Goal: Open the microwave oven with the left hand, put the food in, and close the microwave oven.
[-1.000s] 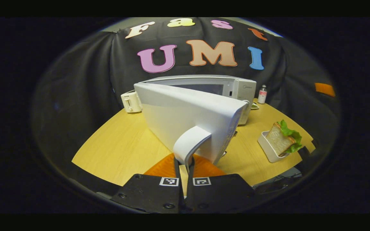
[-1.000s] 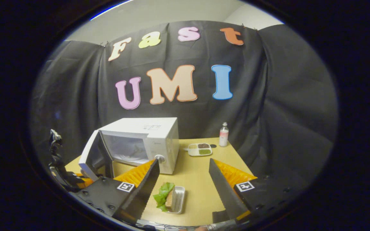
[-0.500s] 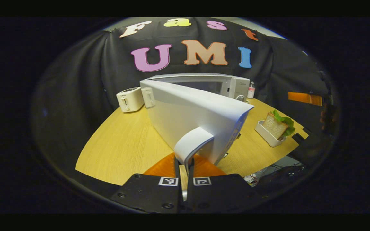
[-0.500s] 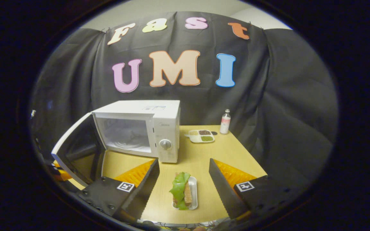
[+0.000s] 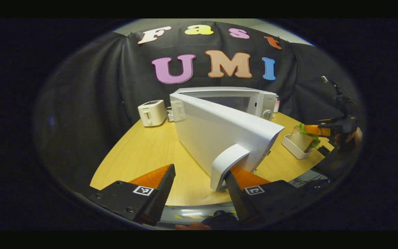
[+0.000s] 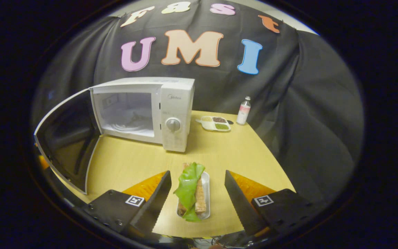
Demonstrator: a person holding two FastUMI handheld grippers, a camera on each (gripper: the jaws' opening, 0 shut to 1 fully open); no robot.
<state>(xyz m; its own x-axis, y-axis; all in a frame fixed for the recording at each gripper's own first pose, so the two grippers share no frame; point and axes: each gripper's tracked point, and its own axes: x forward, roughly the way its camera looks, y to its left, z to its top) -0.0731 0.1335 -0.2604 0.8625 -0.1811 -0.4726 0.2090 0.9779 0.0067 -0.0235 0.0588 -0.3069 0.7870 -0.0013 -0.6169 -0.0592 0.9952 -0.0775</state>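
The left gripper hangs at the front edge of the wooden table, its two fingers spread wide apart and clasping nothing. The door handle of the microwave oven stands just beside the gripper's right finger, though whether the two touch I cannot tell. The microwave door is swung wide open, reaching out from the oven toward the table's near edge, and in the right gripper view its dark inner face shows to the left of the oven's open cavity, which is bare apart from its turntable.

The right gripper is likewise spread open, with the sandwich lying between its fingers but not touched by either. The sandwich, with its green lettuce leaf, sits in a small white tray on the table, in front of the microwave oven and a little to its right. In the left gripper view that same gripper hovers right over the sandwich, held by a hand.

Farther back, right of the microwave oven, a divided dish holds dark and green fillings, and a small bottle stands just beyond it near the black cloth. On the oven's other side, a white toaster sits at the table's far edge.
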